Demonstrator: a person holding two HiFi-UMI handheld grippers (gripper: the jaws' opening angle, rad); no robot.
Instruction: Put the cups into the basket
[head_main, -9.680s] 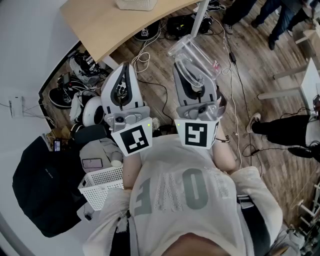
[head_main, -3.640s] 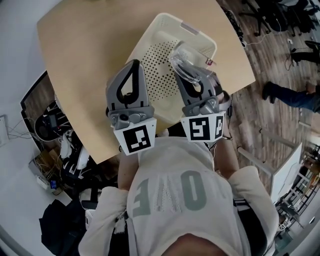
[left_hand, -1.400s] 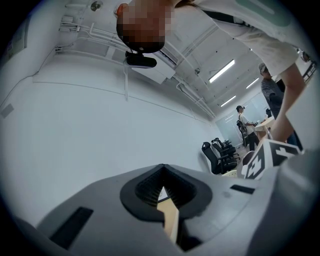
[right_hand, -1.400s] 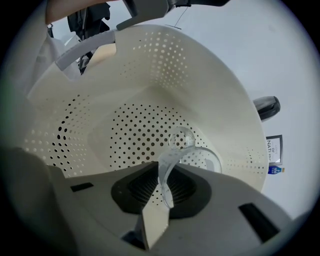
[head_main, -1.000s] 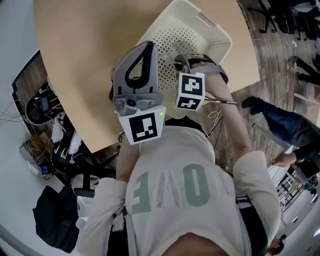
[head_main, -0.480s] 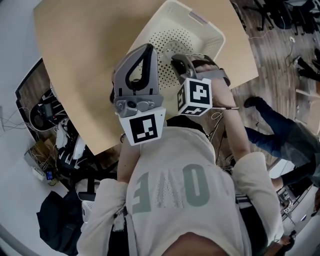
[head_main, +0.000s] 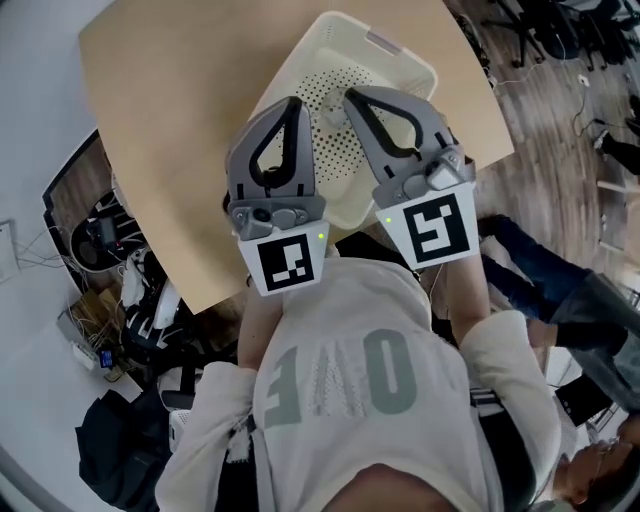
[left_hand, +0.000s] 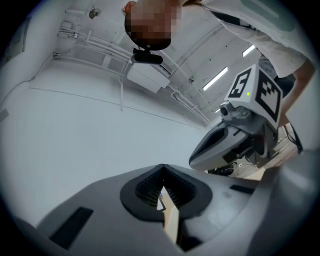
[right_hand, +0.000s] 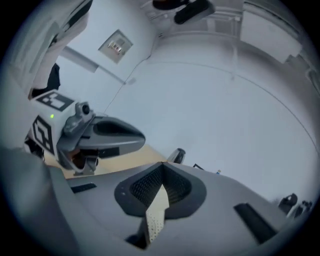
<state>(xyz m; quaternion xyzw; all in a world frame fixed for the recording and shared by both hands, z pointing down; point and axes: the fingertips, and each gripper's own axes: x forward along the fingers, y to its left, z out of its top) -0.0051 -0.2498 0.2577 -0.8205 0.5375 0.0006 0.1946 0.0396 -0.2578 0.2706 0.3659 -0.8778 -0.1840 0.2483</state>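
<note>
From the head view, a cream plastic basket with little holes in its bottom (head_main: 338, 160) sits on a light wooden table (head_main: 180, 120), near the table's edge. The grey left gripper (head_main: 293, 104) and the grey right gripper (head_main: 352, 97) both hang over the basket, side by side, with their tips pointing away from the person. Each one has a white cube with black squares at its back end. Between the two tips, down in the basket, there is a pale see-through shape that looks like a clear plastic cup (head_main: 328, 106), but it is hard to make out. No gripper touches it. The person's light shirt with big letters (head_main: 340, 380) fills the bottom of this view, and a brown wooden floor (head_main: 545, 110) shows to the right of the table. In the left gripper view, the left gripper (left_hand: 162, 170) has its two jaws pressed together at the tip, with nothing between them. Only a thin strip of the table shows through the slit lower down. The right gripper is close by on the right, under a white ceiling (left_hand: 100, 120). In the right gripper view, the right gripper (right_hand: 162, 166) also has its jaws closed tight and holds nothing. A strip of the holed basket shows through its slit, and the left gripper is near on the left
</note>
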